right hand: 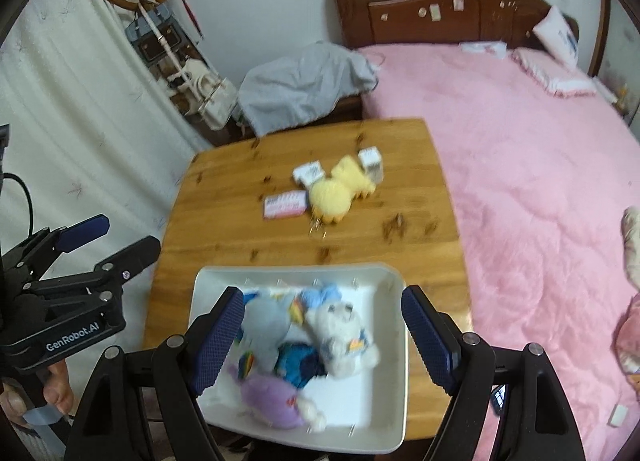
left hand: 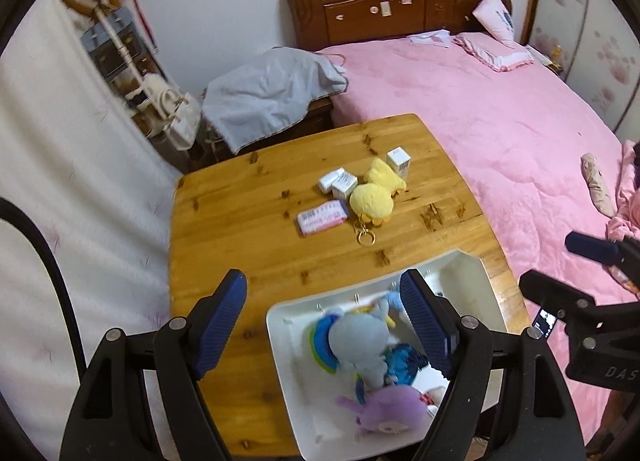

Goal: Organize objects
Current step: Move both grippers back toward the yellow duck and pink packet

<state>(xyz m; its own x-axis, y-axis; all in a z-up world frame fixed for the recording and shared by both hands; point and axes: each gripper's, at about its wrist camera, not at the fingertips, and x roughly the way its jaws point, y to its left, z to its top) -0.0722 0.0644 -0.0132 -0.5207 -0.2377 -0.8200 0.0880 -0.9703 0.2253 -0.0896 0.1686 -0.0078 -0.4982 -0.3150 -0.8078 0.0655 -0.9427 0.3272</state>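
Left wrist view: a wooden table (left hand: 248, 229) stands against a bed with a pink cover (left hand: 500, 133); a white curtain (left hand: 60, 165) hangs on the left side.
Room: a dark wooden headboard (left hand: 384, 5) and a pink pillow (left hand: 496, 49) at the far end, a grey cloth (left hand: 272, 93) draped over a low cabinet beside the bed, a coat stand (left hand: 108, 13) with bags in the corner.
Table top: a yellow plush toy (left hand: 374, 195) with a key ring lies near the middle, small white boxes (left hand: 338, 181) touching or just beside it, a pink packet (left hand: 322, 217) on its near left.
Tray: a white tray (right hand: 372, 393) sits at the near edge of the table, holding several plush toys piled together: grey (right hand: 266, 331), white (right hand: 340, 333), blue (right hand: 298, 365) and purple (right hand: 272, 399).
Left gripper (left hand: 324, 327): jaws wide apart, empty, over the near left part of the tray and the table edge.
Right gripper (right hand: 322, 339): jaws wide apart, gripping nothing, above the tray and the toys.
Sharpness: the right wrist view is blurred, so labels on the boxes cannot be read.
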